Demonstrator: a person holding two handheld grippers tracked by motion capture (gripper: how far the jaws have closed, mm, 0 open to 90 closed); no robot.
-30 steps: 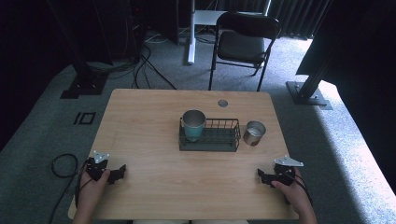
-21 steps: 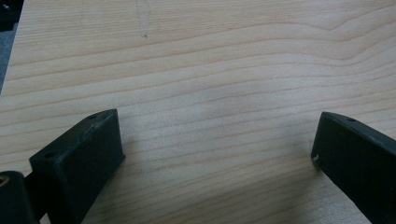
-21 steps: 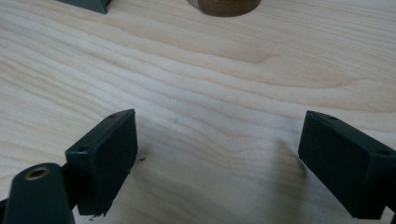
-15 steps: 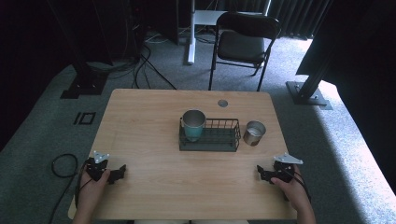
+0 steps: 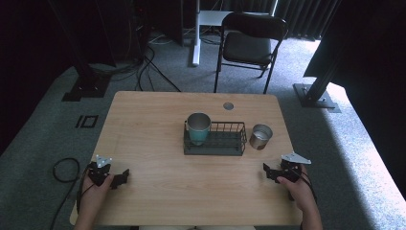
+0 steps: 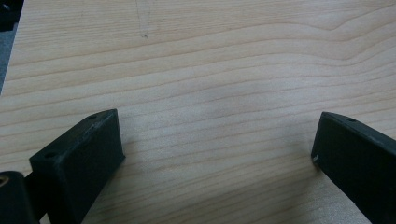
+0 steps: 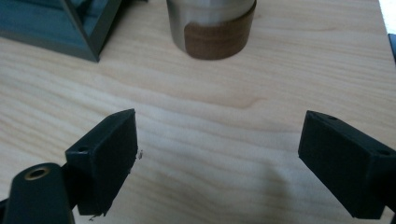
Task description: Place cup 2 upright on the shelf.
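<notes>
Tongs both spread apart, empty. Right tongs have crept a little leftward since a second ago, facing the steel cup just beside the wire basket; likely an approach starting. Left tongs idle on the surface.

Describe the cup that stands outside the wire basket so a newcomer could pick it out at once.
Start at the dark wire basket in the middle of the wooden table. Just past its right end, on the bare tabletop, stands a short metal cup with a brown band around its base. The teal cup, by contrast, is taller and sits inside the basket at its left end.
</notes>
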